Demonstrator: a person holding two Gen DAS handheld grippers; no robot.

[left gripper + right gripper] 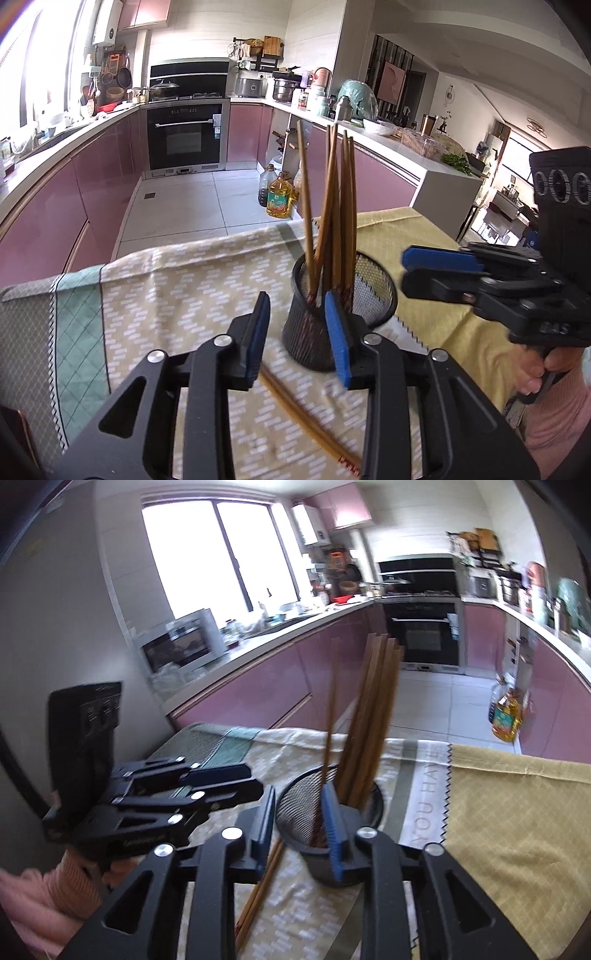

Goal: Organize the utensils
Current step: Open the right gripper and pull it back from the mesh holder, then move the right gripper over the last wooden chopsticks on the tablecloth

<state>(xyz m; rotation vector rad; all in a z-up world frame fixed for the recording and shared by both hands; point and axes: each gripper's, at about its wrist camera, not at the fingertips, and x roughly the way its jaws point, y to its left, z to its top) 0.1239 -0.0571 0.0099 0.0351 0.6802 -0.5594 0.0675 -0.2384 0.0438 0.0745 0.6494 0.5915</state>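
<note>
Kitchen with pink cabinets (99,177) and a black oven (184,136) at the far end; near side is a table under a patterned cloth (177,291). Black mesh holder (332,314) stands on the cloth, several wooden chopsticks (332,206) upright inside, leaning apart. One loose pair of chopsticks (306,417) lies flat on the cloth just near-left of the holder.

Left gripper (301,332) is partly open, nothing between the blue pads, loose pair below it. Right gripper (301,830) is also partly open and empty, holder right in front of it; in the left wrist view it sits to the right of the holder.

Likely step: pick up the loose pair and drop it in the holder. To do it well: come down square over the sticks, pinch both together near mid-length so they don't scissor, lift, tip upright, lower tips-first into a free gap. Keep clear of the rim; the light holder could tip.
</note>
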